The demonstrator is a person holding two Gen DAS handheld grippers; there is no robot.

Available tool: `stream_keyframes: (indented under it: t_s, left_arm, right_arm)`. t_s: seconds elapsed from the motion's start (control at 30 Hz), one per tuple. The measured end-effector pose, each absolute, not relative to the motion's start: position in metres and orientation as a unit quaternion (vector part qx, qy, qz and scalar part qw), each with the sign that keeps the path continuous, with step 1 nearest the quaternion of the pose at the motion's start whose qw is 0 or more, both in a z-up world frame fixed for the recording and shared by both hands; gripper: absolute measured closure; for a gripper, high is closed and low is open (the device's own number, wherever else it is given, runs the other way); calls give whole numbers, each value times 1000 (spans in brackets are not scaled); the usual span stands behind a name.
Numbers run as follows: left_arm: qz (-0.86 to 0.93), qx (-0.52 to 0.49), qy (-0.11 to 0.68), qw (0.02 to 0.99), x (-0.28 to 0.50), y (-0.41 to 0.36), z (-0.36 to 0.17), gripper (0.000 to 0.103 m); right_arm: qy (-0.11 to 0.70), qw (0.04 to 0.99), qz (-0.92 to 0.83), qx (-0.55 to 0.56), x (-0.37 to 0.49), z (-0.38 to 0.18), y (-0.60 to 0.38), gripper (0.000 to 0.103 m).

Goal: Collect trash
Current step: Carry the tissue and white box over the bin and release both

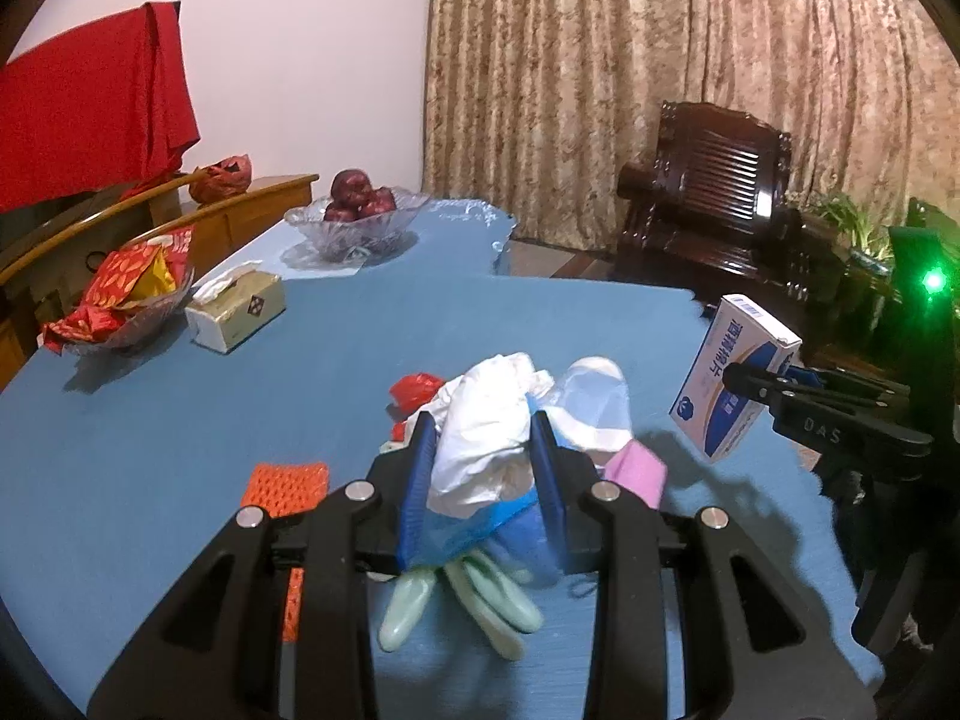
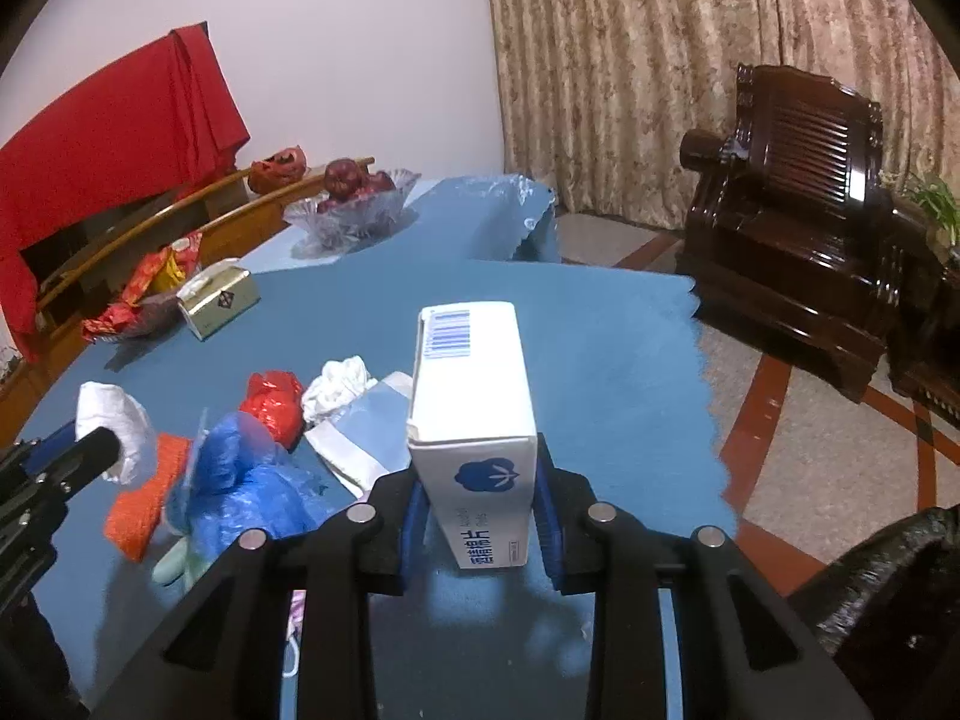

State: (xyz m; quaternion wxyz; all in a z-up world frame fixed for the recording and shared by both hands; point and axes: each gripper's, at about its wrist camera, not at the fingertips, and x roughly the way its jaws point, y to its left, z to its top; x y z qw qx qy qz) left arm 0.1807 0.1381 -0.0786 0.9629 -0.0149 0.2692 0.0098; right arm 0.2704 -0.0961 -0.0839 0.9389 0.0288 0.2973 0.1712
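Table edge (image 2: 705,372): lying just right of my box, open floor beyond.
Right gripper (image 2: 483,516): I am clamping the white box (image 2: 474,396), lifted.
Left gripper (image 1: 480,480): I am pinching a white bag (image 1: 480,438).

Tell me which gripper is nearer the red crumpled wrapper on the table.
Left. The left gripper, shut on a white bag, hangs just beside the red wrapper. The right gripper, clamping the white box, sits farther right.

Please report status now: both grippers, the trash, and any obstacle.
Left gripper shut on white and blue plastic bags. Right gripper shut on white carton, lifted. Red wrapper, orange net remain on table. No obstacle seen.
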Motion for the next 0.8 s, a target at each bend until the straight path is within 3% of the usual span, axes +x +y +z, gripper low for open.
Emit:
stream_keyframes:
  t_s: [0.47, 0.8]
  left_arm:
    - [-69, -6, 252, 965, 161, 71, -56, 72]
    - [-143, 4, 255, 956, 141, 5, -58, 72]
  right_arm:
    - [265, 952, 143, 53, 192, -37, -155, 72]
    - [268, 958, 80, 63, 140, -34, -220, 72]
